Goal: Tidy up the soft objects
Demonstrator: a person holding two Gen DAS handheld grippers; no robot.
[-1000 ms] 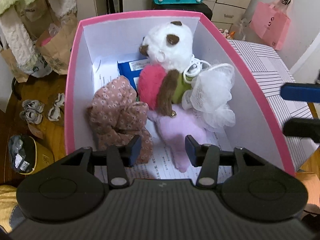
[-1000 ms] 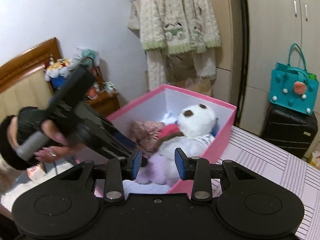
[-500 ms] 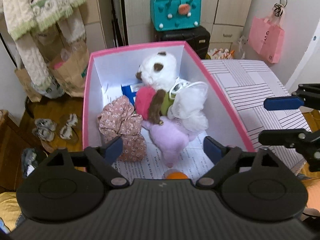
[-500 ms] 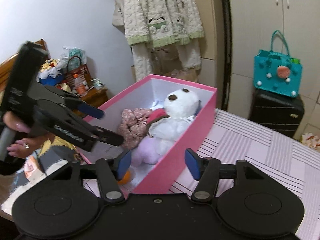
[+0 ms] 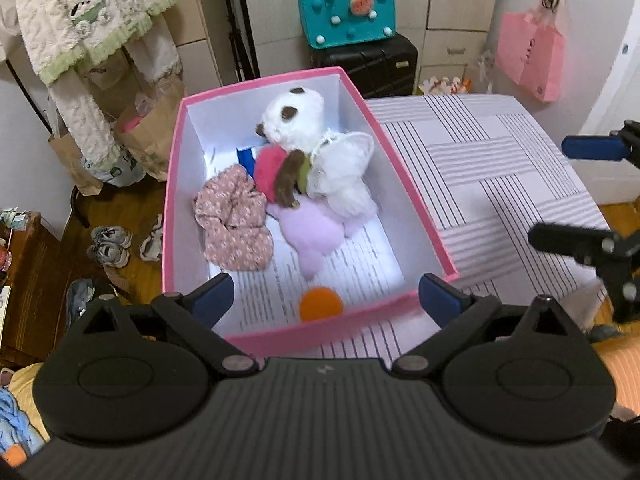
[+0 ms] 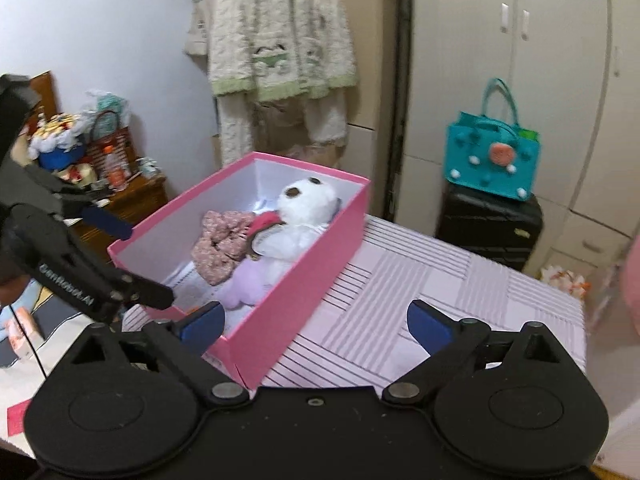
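A pink box (image 5: 408, 184) with white walls stands on a striped table (image 5: 500, 184). It holds a white bear plush (image 5: 296, 116), a white mesh puff (image 5: 348, 168), a pink pompom (image 5: 269, 172), a lilac plush (image 5: 312, 236), a floral cloth (image 5: 236, 220) and an orange ball (image 5: 321, 305). My left gripper (image 5: 326, 300) is open and empty above the box's near end. My right gripper (image 6: 314, 324) is open and empty beside the box (image 6: 308, 264). It shows at the right of the left wrist view (image 5: 592, 196).
A teal bag (image 5: 346, 8) sits on a black suitcase (image 5: 372, 64) behind the table. A pink bag (image 5: 532, 60) hangs at the right. Clothes (image 5: 80, 20) hang at the left above paper bags and shoes (image 5: 108, 244). A wooden nightstand (image 6: 132, 204) stands left of the box.
Both grippers have opened wide and pulled back from the box. The orange ball has come into view at the box's near end.
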